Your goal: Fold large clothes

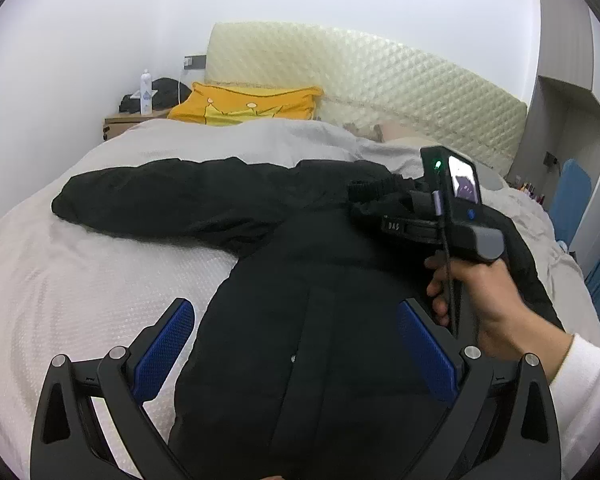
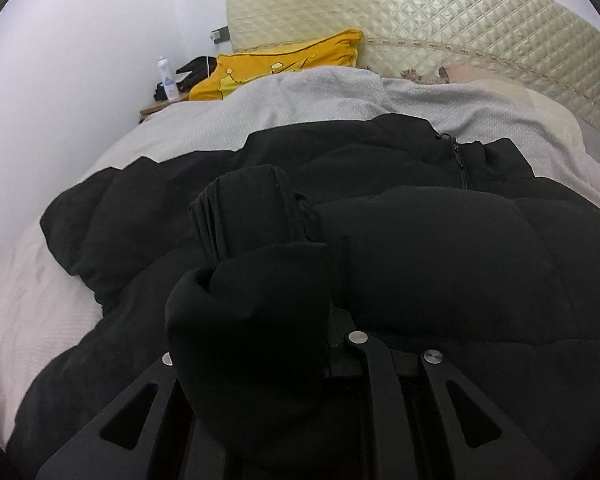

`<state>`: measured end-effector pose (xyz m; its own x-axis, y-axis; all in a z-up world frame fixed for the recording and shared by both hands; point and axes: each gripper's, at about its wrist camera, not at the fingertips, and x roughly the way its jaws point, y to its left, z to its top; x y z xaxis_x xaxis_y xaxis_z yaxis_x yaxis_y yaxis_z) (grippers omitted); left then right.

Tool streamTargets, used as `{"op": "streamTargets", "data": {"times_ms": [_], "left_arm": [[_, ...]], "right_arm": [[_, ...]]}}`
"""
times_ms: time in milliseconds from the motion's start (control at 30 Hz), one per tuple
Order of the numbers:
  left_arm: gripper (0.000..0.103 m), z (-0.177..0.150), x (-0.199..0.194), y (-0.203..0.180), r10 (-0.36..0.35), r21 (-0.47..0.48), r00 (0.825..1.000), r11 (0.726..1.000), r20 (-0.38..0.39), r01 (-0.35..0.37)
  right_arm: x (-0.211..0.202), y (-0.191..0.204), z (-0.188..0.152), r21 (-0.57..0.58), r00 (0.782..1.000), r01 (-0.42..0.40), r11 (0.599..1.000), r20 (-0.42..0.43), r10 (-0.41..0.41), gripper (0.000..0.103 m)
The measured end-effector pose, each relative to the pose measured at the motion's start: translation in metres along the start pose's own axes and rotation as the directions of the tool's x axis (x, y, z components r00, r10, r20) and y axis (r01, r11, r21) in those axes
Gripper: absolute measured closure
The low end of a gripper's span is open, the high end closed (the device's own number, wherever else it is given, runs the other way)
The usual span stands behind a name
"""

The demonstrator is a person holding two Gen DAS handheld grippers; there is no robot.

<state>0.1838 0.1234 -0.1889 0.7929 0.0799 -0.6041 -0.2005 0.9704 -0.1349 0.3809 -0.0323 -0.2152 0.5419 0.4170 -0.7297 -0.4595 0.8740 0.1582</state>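
Observation:
A large black padded jacket (image 1: 300, 280) lies front up on the bed, one sleeve (image 1: 160, 200) stretched out to the left. My left gripper (image 1: 296, 344) is open and empty, hovering over the jacket's lower body. My right gripper (image 1: 380, 196) is seen over the jacket's upper right. In the right wrist view it is shut on the jacket's other sleeve (image 2: 252, 300), whose black cuff (image 2: 240, 208) bunches up between the fingers and hides them. The jacket's zip and collar (image 2: 456, 152) lie beyond.
The bed (image 1: 80, 280) has a pale grey cover. A yellow pillow (image 1: 244, 106) and a quilted cream headboard (image 1: 380, 88) are at the far end. A bedside table (image 1: 132, 120) holds a white bottle (image 1: 145, 92) and dark items. Blue furniture (image 1: 572, 200) stands at right.

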Motion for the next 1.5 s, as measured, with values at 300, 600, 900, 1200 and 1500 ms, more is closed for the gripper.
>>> {"op": "streamTargets", "data": {"times_ms": [300,600,900,1200,1500], "left_arm": [[0.002,0.017,-0.012,-0.005,0.0,0.005,0.999,1.0,-0.037,0.0],[0.002,0.054,-0.068,-0.035,-0.027,0.049,1.0,0.998,0.01,0.026],[0.002,0.071,-0.128,-0.069,-0.073,0.063,0.995,0.996,0.074,0.069],[0.002,0.065,-0.161,-0.098,-0.107,0.103,0.99,0.99,0.096,0.097],[0.002,0.048,-0.178,-0.119,-0.132,0.137,0.986,0.984,0.102,0.117]], "right_arm": [[-0.06,0.019,0.013,0.01,0.995,-0.102,0.995,0.007,0.102,0.033],[-0.192,0.012,0.04,-0.005,0.991,-0.005,1.0,0.134,0.006,0.033],[-0.33,0.001,0.022,0.021,0.949,0.121,0.992,0.292,-0.122,0.03],[-0.412,-0.008,-0.046,0.066,0.917,0.152,0.986,0.364,-0.166,0.029],[-0.434,-0.021,-0.105,0.11,0.898,0.188,0.976,0.383,-0.216,0.028]]}}
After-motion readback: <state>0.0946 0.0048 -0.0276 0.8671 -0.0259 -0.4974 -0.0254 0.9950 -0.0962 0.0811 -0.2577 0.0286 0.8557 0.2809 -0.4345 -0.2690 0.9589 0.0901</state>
